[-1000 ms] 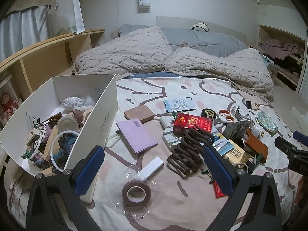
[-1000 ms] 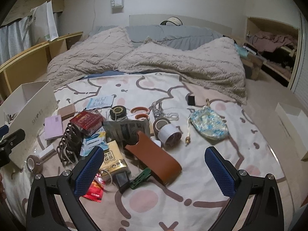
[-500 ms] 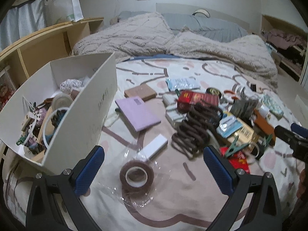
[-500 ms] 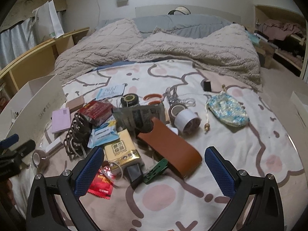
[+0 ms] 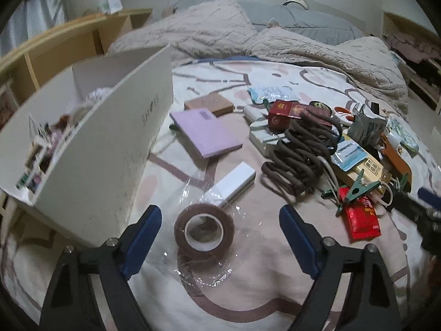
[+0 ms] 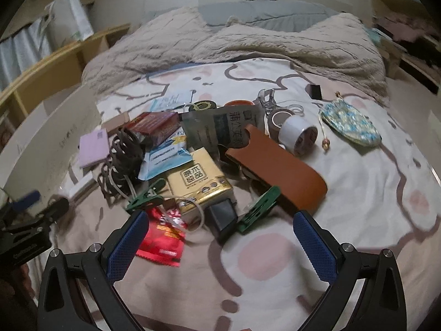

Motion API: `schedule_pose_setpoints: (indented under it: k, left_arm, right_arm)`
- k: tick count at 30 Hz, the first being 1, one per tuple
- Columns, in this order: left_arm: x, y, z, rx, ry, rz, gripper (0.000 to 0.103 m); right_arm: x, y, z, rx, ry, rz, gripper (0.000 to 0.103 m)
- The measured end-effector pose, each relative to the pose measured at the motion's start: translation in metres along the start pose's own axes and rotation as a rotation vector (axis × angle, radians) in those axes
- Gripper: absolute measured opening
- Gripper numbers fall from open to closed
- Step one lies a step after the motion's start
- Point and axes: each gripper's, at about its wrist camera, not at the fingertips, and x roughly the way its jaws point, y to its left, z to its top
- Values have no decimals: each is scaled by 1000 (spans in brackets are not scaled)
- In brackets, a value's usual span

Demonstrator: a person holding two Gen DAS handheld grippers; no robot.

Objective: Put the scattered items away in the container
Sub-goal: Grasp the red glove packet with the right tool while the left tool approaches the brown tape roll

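The bed, under a cream sheet with pink-brown cartoon outlines, fills both views. A tall white cardboard box, the container, stands at left in the left wrist view, already holding small odds and ends. Scattered items lie mid-frame: a lilac notebook, a coiled brown cord, a tan leather case, a gold packet, a red sachet. A brown tape roll in clear film sits low centre, between the left hand-held gripper fingers, untouched; its jaws have just been closing yet remain wide. The right hand-held gripper gapes, holding nothing.
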Motion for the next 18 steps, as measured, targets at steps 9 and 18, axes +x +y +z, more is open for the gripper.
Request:
schedule_pose_setpoints:
  k: [9,18]
  left_arm:
    - [6,3,-3,-3,10,37,75]
    - [9,13,-5,-34,24,47,75]
  right_arm:
    - [12,17,-20,7,101,44,103]
    - [12,25,-27,42,113,138,103]
